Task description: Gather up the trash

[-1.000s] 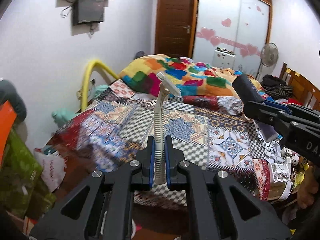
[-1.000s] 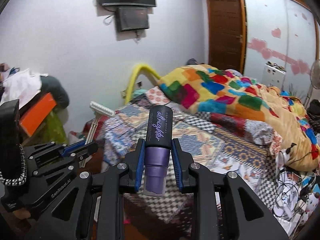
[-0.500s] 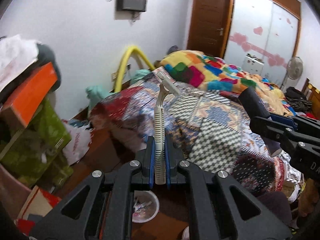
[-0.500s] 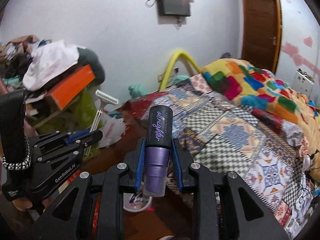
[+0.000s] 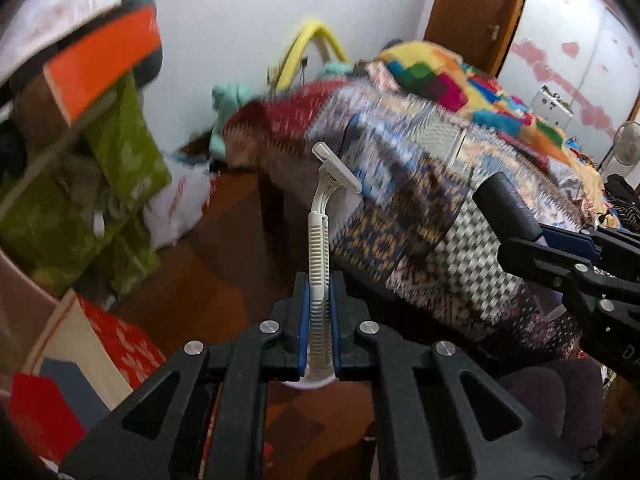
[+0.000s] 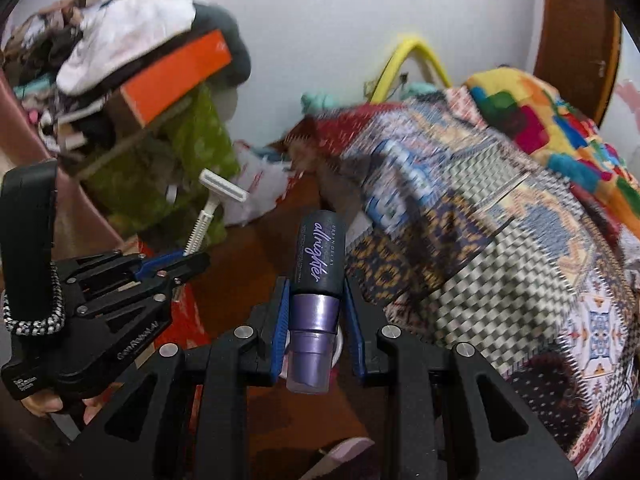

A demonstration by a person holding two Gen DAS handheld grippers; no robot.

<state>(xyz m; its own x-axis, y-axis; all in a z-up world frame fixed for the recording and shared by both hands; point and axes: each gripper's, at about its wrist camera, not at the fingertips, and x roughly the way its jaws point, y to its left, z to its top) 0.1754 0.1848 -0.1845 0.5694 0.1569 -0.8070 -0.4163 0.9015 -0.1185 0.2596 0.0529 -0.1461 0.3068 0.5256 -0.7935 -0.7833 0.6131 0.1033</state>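
My left gripper (image 5: 319, 300) is shut on a white disposable razor (image 5: 320, 240) that stands upright between its pads, head at the top. It also shows at the left of the right wrist view (image 6: 208, 216). My right gripper (image 6: 316, 300) is shut on a purple and black spray bottle (image 6: 316, 280) with "allnighter" on it. The bottle's black top shows at the right of the left wrist view (image 5: 508, 208). Both grippers hang over the brown floor beside the bed. A white rim of a small bin (image 5: 316, 383) peeks out under the left jaws, mostly hidden.
A bed with a patterned quilt (image 6: 500, 240) fills the right. A pile of green bags (image 5: 80, 200), an orange box (image 5: 100, 60) and clothes stands at the left. A white plastic bag (image 5: 180, 204) lies on the floor. Red and white boxes (image 5: 100, 344) lie at the lower left.
Both grippers have swung left and down, away from the bed towards the floor and the pile. Each still holds its item. The white bin has slid under the jaws.
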